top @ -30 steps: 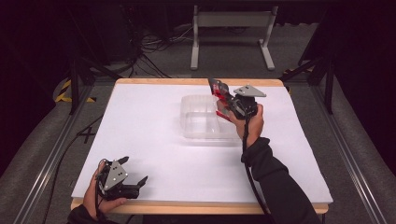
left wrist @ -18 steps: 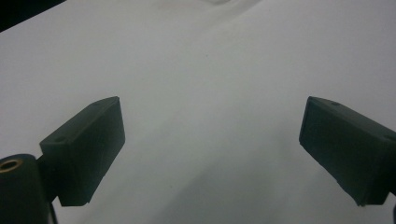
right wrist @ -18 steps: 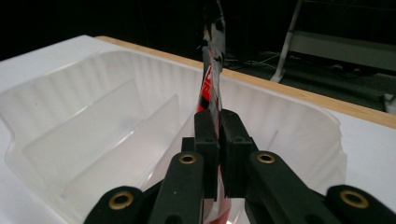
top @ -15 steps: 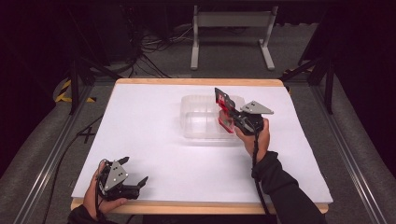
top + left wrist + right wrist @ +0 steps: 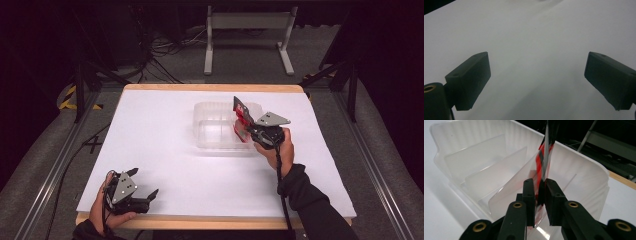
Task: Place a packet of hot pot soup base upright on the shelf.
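Note:
A clear plastic bin (image 5: 220,132) with dividers (image 5: 499,173) sits on the white table, right of centre. My right gripper (image 5: 243,126) is shut on a flat red, black and grey packet (image 5: 241,117), held upright on edge over the bin's right end. In the right gripper view the packet (image 5: 544,157) stands between the jaws above the rightmost compartment. My left gripper (image 5: 142,185) rests open at the table's front left corner. In the left gripper view its jaws stand wide apart over bare white table (image 5: 536,50), with nothing between them.
The white table (image 5: 165,150) has a wooden edge. Behind it stand a grey metal stand (image 5: 247,35) and cables on the floor. Metal rails run along both sides of the table.
My right gripper has drawn back toward the person and a little right, carrying the packet from the bin's far right side to its right end. The left gripper stayed put.

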`<state>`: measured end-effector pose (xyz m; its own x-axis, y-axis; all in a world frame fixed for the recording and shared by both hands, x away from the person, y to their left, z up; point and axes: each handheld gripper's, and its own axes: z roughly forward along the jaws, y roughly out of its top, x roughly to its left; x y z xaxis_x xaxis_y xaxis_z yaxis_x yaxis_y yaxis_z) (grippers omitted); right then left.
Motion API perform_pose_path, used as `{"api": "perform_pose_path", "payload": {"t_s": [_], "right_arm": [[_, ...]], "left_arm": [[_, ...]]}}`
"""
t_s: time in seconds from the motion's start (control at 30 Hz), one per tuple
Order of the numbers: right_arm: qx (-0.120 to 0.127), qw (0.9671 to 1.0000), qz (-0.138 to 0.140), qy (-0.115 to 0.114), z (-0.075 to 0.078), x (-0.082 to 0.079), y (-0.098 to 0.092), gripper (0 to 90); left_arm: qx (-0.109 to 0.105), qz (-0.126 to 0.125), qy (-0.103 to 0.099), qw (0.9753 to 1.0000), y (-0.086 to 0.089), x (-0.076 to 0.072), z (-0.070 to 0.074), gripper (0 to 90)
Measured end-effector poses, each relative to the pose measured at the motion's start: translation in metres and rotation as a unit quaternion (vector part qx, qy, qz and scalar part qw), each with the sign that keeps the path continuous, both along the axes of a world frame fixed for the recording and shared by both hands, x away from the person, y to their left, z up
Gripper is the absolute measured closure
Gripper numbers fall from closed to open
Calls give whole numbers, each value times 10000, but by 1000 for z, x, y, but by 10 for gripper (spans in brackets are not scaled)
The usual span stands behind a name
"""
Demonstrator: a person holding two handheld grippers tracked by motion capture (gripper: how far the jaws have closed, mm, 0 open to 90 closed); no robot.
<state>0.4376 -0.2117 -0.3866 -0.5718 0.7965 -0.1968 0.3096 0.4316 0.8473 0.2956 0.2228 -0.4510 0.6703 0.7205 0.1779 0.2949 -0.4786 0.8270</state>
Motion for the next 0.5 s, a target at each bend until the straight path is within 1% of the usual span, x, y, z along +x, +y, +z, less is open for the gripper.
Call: {"api": "perform_pose_path", "payload": {"t_s": [0.1,0.13,0.17,0.2,0.23,0.33,0.43,0.5], "right_arm": [[-101,9999,74,56,2,-1,0,774],[-136,9998,98,95,3,-1,0,769],[-173,9995,155,191,5,0,0,760],[-243,9993,174,207,7,-1,-1,760],[-282,9993,161,173,9,-2,-1,760],[-352,9991,149,175,14,-2,-5,762],[-488,9987,130,29,18,-5,-5,773],[-557,9982,206,-37,20,-7,-5,781]], "left_arm": [[4,-3,-1,10000,0,0,0,71],[-59,7,12,10000,0,0,0,71],[-71,-6,-2,10000,0,0,1,69],[-71,5,-2,10000,1,0,1,69],[-73,16,-4,10000,1,0,1,68],[-59,36,13,10000,1,0,1,68],[-49,56,11,10000,1,0,1,68],[-37,61,9,10000,2,0,1,67]]}}
